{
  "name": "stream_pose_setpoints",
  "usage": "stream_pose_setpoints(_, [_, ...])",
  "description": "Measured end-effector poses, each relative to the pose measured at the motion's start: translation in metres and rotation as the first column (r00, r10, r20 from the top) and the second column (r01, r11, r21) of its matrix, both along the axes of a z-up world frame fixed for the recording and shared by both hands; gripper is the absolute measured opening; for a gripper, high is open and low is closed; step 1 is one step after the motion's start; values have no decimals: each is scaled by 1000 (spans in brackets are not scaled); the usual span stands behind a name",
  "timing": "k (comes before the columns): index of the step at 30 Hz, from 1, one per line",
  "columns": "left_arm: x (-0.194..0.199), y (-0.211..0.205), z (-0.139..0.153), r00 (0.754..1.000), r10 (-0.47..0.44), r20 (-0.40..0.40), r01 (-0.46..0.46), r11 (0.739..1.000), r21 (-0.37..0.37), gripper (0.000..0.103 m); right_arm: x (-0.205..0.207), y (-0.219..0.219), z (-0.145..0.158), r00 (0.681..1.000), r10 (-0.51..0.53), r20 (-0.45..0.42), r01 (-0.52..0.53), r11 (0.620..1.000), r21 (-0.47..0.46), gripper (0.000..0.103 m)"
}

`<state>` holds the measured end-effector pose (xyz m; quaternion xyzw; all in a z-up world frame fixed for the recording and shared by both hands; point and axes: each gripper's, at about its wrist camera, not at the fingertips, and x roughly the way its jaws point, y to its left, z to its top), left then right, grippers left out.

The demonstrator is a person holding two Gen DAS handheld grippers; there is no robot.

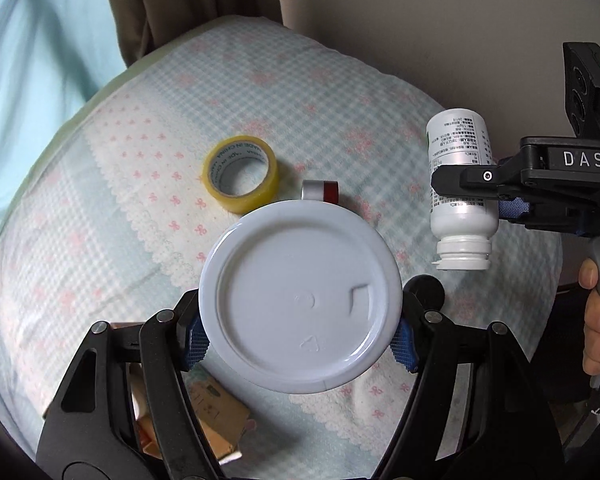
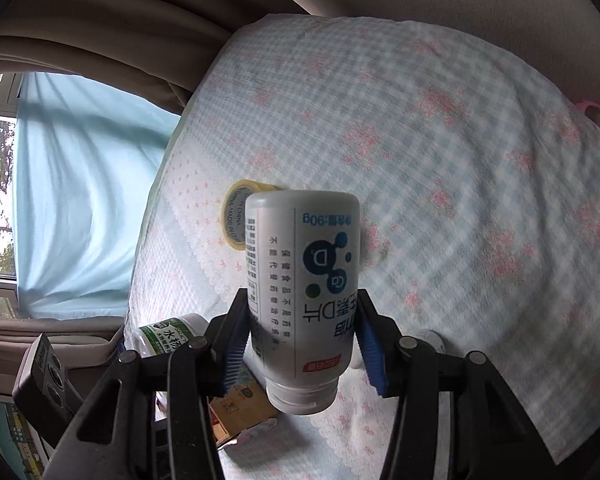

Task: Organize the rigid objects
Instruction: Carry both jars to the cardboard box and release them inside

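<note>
The white bottle (image 2: 304, 300) is hanging upside down in the air above the checked cloth (image 2: 440, 160), with its base pointing away and its neck (image 2: 302, 394) pointing toward the camera of the right gripper (image 2: 302, 344), whose two blue-padded fingers are pressing on the lower part of its body from both sides. It is looking like a rigid plastic supplement bottle, probably light, with a smooth and glossy label, so I am judging that it can slip or turn between the pads if the hold is weak; the straight middle of the body is seeming the safest place to take it, not the narrow ribbed neck. The label is showing blue circles, blue text and small black print, all upside down. Seen from the left wrist, the same bottle (image 1: 460, 184) is floating to the right of the round white container (image 1: 300, 298), and the left gripper (image 1: 300, 336) is clamped on that container at its two sides, so only its flat circular face with a small moulded triangle is visible. This one is also looking stiff and smooth; I cannot tell if it is full or empty. Beyond the container, the yellow tape roll (image 1: 241, 174) is lying on the cloth, and just behind the container's far edge a small silver and red object (image 1: 320, 191) is peeking out. Near the container's lower side, a brown cardboard box (image 1: 216, 412) is lying partly under the gripper fingers. In the right wrist view a second bottle with a green label (image 2: 168, 334) is showing at the left of the held bottle.
</note>
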<state>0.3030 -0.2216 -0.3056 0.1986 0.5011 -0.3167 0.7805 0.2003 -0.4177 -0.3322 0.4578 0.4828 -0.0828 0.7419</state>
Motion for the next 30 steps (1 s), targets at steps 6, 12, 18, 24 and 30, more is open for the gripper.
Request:
stream_pose_setpoints(6, [-28, 59, 79, 991, 126, 52, -124, 991, -43, 68, -6, 36, 72, 992, 117, 46, -114, 992, -57, 46])
stream_pose_setpoints(12, [-47, 141, 127, 953, 296, 71, -291, 954, -72, 68, 5, 90, 130, 959, 270, 88, -258, 958, -123, 46])
stream_pose_setpoints(18, [-60, 243, 146, 885, 462, 53, -456, 884, -101, 68, 10, 155, 162, 915, 393, 96, -372, 910, -183, 46])
stream_pose_setpoints(24, [-72, 341, 133, 828, 560, 32, -556, 827, -85, 68, 14, 236, 170, 869, 489, 71, -462, 855, -238, 46])
stream_pose_setpoints(30, [-69, 411, 99, 793, 609, -25, -609, 792, -43, 68, 32, 317, 151, 830, 557, 20, -537, 808, -241, 46])
